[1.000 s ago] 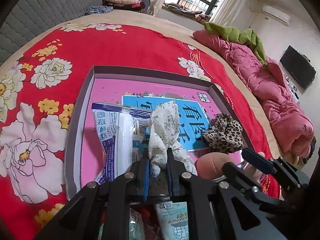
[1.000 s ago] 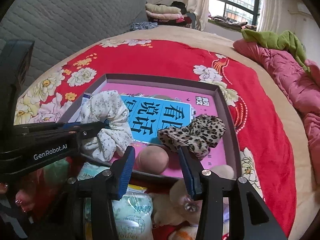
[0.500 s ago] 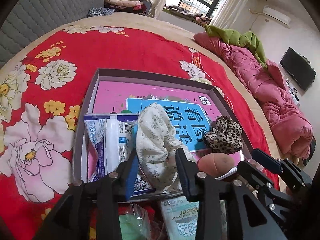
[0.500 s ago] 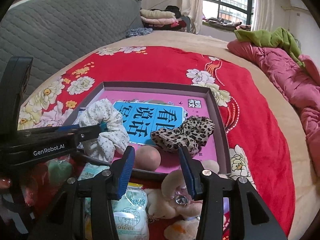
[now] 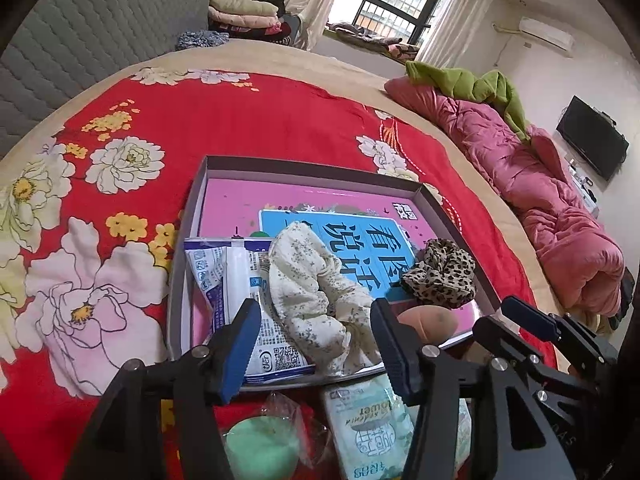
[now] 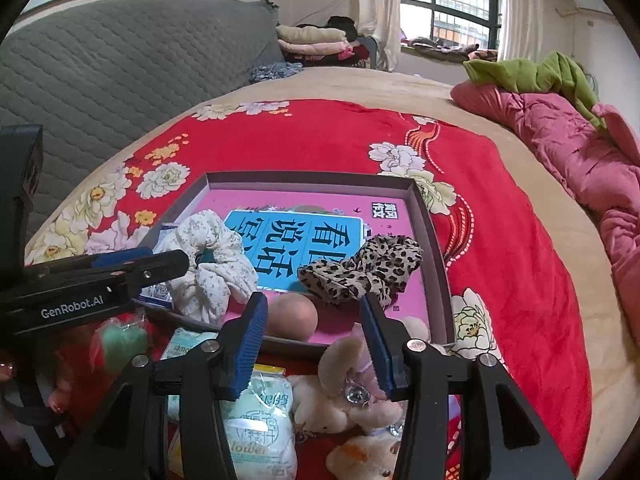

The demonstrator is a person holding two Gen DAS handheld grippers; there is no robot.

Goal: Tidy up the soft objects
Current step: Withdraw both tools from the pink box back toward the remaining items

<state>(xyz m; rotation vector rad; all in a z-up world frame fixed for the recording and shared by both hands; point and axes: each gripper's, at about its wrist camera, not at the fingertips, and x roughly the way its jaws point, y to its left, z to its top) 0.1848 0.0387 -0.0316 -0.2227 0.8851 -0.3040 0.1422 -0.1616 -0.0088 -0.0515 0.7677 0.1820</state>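
**Both Grippers Released Over Tray**

The left gripper [image 5: 316,344] is opening, its jaws clear of the cream scrunchie [image 5: 316,292], which is lying in the tray [image 5: 304,168] at the 6 o'clock edge, overlapping a blue-and-white packet [image 5: 236,292]. The leopard scrunchie [image 6: 360,270] is resting at 4 o'clock. The right gripper [image 6: 314,344] is opening, grasping nothing, hovering over a plush toy [image 6: 344,396] outside the tray.

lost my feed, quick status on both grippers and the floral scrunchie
Left gripper opening, nothing gripped. Right gripper opening, empty. Floral scrunchie lies in tray. Nothing in the way.
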